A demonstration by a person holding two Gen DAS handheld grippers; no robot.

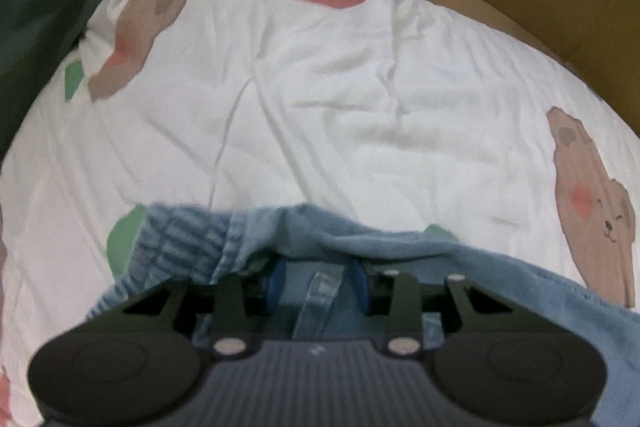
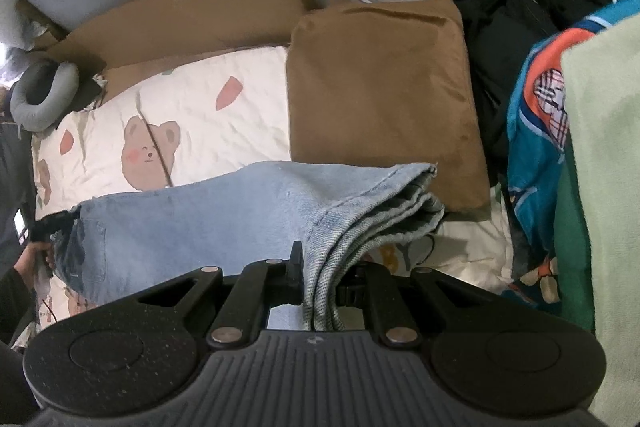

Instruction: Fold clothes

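Light blue jeans (image 2: 224, 211) lie across a white bear-print bedcover (image 2: 224, 99), the legs folded over each other. My right gripper (image 2: 320, 279) is shut on the stacked leg hems near the front edge. In the left wrist view the elastic waistband of the jeans (image 1: 180, 239) drapes over my left gripper (image 1: 318, 279). Its blue pads (image 1: 276, 279) stand apart, with flat denim and a belt loop between them and no visible pinch. The left gripper (image 2: 50, 225) also shows at the far left of the right wrist view, at the waist end, with a hand (image 2: 32, 259) behind it.
A brown cushion (image 2: 380, 99) lies just beyond the leg hems. Cardboard (image 2: 180, 19) lines the far side of the bed. A grey neck pillow (image 2: 40, 95) sits at the far left corner. Colourful clothes (image 2: 536, 155) and a pale green cloth (image 2: 608, 187) hang at the right.
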